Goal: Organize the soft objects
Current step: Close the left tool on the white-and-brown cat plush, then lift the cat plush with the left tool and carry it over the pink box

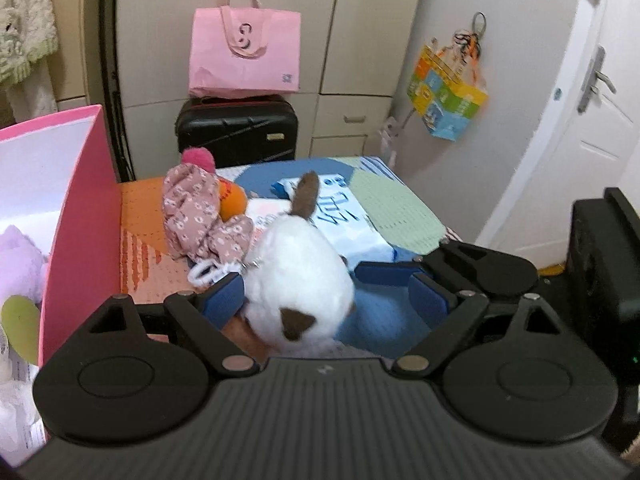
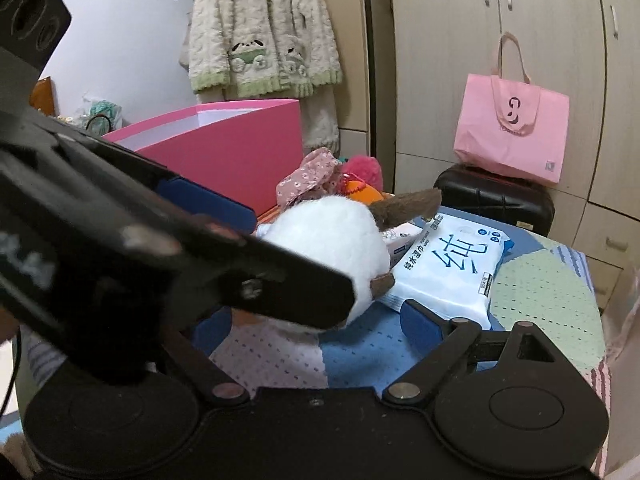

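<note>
Right now both grippers sit over the patchwork-covered table (image 1: 400,208), jaws spread wide on each.

Left gripper (image 1: 332,300): blue pads far apart. White plush toy (image 1: 298,276) with brown patches lies between them, pushed toward the 9 o'clock side. Left pad (image 1: 224,300) is touching or just beside the plush flank; cannot tell if it presses. Right pad (image 1: 430,300) is well apart from the plush, bare blue cloth between. The plush's brown tail (image 1: 306,194) points to 12 o'clock, away from the fingers. No pinch.

Right gripper (image 2: 316,328): pads also spread. Its right pad (image 2: 420,326) is clear of the plush (image 2: 332,240), next to the wet wipes pack (image 2: 452,268). Its left pad is mostly hidden behind the left gripper's black body, which crosses the view from 9 o'clock. The plush lies ahead of the fingers at 12 o'clock, its lower edge reaching between them; contact cannot be told.

Other stuff: floral pink soft item (image 1: 196,216) with a pink pompom lies at 10 o'clock of the plush, touching an orange soft thing (image 1: 234,202). Wipes pack sits at 1 o'clock of the plush, just beside it. Pink box (image 1: 80,208) stands open at 9 o'clock at the table edge, a lilac plush (image 1: 16,264) inside. Pink tote bag (image 1: 246,50) rests on a black suitcase (image 1: 238,128) beyond the table.
</note>
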`<control>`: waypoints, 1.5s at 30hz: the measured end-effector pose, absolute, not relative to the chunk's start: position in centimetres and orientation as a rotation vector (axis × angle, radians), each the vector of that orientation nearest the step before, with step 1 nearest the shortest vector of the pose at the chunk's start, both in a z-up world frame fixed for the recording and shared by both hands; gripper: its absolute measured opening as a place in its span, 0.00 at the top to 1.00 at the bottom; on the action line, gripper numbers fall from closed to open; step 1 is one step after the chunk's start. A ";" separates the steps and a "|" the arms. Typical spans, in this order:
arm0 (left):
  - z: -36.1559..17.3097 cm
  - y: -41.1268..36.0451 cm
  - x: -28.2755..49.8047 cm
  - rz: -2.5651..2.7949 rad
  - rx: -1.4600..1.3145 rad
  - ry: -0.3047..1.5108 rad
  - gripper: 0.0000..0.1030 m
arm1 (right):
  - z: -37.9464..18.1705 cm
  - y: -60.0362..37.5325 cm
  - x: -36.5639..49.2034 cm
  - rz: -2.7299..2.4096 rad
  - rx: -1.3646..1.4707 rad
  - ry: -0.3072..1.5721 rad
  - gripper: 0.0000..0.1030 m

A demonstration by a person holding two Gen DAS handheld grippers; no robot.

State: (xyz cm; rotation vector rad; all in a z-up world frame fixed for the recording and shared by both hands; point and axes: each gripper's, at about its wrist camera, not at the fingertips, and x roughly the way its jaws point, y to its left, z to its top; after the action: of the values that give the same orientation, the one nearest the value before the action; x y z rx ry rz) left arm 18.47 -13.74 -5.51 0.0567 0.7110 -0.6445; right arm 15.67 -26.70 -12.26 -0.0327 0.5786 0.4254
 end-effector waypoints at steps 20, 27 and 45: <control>-7.5 -14.2 18.4 -0.572 0.085 0.699 0.36 | -12.9 -25.4 15.7 0.392 -0.005 0.577 0.36; -6.9 -14.0 16.8 -0.579 0.102 0.680 0.36 | -12.3 -25.0 14.2 0.376 -0.020 0.542 0.36; -5.0 -12.7 12.5 -0.662 0.095 0.666 0.36 | -10.1 -23.0 7.9 0.295 -0.167 0.480 0.36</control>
State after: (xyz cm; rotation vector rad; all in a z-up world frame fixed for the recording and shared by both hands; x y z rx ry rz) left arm 12.47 -12.72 -4.96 0.0949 0.6659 -0.6621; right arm 7.93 -22.97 -10.07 -0.1668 0.4802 0.2953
